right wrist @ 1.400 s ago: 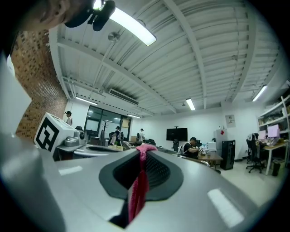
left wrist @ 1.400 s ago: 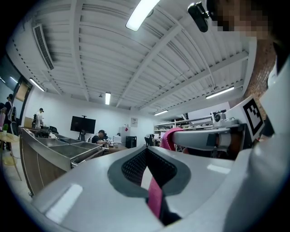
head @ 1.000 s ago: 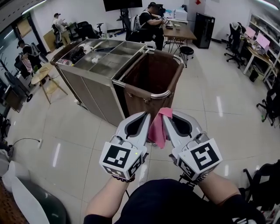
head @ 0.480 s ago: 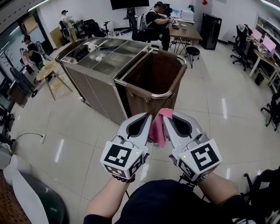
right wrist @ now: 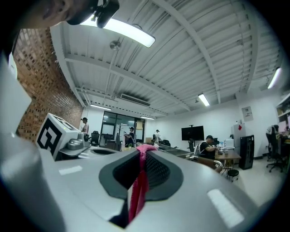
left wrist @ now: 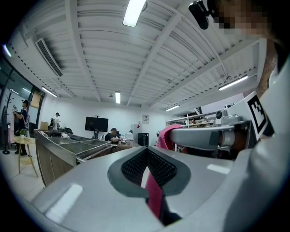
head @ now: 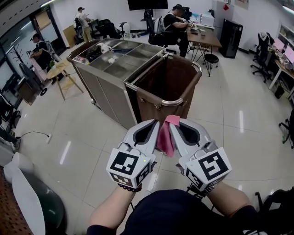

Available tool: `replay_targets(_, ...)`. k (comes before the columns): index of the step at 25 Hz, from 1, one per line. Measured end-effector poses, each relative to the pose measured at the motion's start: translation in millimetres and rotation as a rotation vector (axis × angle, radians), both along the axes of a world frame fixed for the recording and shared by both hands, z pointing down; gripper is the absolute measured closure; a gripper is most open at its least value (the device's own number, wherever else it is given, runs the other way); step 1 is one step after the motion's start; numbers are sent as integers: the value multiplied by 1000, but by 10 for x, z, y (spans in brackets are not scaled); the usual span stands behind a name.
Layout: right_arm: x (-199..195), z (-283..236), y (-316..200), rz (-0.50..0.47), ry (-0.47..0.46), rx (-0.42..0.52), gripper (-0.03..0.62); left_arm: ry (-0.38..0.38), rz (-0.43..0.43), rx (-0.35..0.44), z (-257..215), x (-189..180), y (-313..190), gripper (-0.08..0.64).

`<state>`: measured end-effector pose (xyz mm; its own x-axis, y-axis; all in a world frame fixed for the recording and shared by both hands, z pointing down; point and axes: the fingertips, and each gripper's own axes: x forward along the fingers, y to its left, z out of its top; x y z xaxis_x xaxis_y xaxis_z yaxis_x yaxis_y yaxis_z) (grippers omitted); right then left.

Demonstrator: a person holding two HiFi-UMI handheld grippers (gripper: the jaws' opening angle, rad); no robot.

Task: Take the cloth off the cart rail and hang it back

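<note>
While both grippers pinch it, the pink cloth [head: 164, 137] hangs in the air just short of the rail [head: 173, 102] of the cart [head: 110, 98], not touching it. The left gripper [head: 154, 123] has its jaws closed on one edge. The right gripper [head: 173, 124] is clamped tight on the other edge, close beside the left and on the near side of the rail.

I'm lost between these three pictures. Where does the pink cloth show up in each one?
Head view: lower centre, the pink cloth hangs between the left gripper and the right gripper.
Left gripper view: bottom centre, cloth pinched in its fingers.
Right gripper view: bottom centre, cloth pinched likewise.
Shared landmark: the dark wall screen, far back in all three.
</note>
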<state>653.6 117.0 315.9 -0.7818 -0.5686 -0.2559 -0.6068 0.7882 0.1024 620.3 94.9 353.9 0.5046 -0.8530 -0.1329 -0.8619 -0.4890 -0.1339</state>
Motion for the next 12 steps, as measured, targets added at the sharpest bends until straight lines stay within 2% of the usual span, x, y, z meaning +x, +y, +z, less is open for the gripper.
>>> replay_targets(12,-60,-76,313,-160,-23,-7,589,-11,-154,-6,-60,-63,370,557)
